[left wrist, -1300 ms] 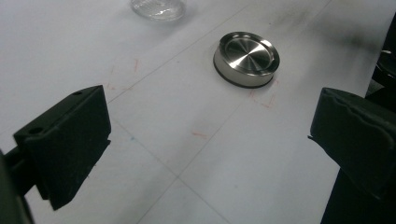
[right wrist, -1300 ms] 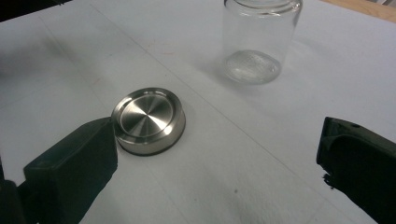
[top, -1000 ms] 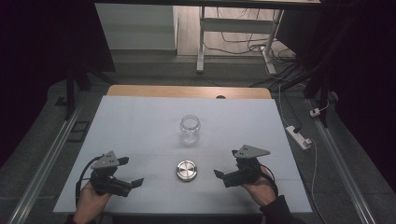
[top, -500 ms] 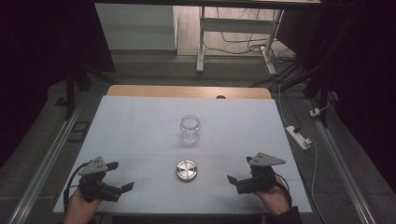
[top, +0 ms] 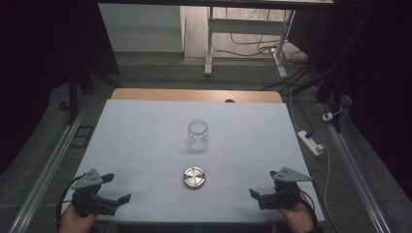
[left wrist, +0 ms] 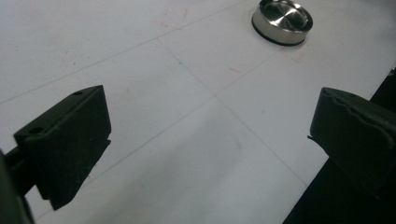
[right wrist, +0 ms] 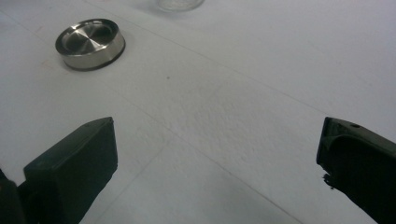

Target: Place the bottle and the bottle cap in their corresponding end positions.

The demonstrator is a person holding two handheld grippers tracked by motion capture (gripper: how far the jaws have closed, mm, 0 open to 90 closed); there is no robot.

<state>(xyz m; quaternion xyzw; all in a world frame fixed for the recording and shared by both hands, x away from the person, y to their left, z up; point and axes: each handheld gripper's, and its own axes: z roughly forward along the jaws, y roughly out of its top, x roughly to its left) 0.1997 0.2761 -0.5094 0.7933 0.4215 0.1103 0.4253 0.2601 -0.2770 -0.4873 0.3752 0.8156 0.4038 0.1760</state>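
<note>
Lid (top: 194,177) and glass jar (top: 197,134) are seen apart in the high view, the lid lying near the front of the white table (top: 145,131), the jar upright behind it; the left gripper (top: 118,191) and right gripper (top: 254,194) are held at the near corners. In the left gripper view the jaws are spread wide with nothing between them (the lid (left wrist: 282,21) lies far ahead). In the right gripper view the jaws likewise gape empty, the lid (right wrist: 90,43) beyond. Capping appears not yet begun.
</note>
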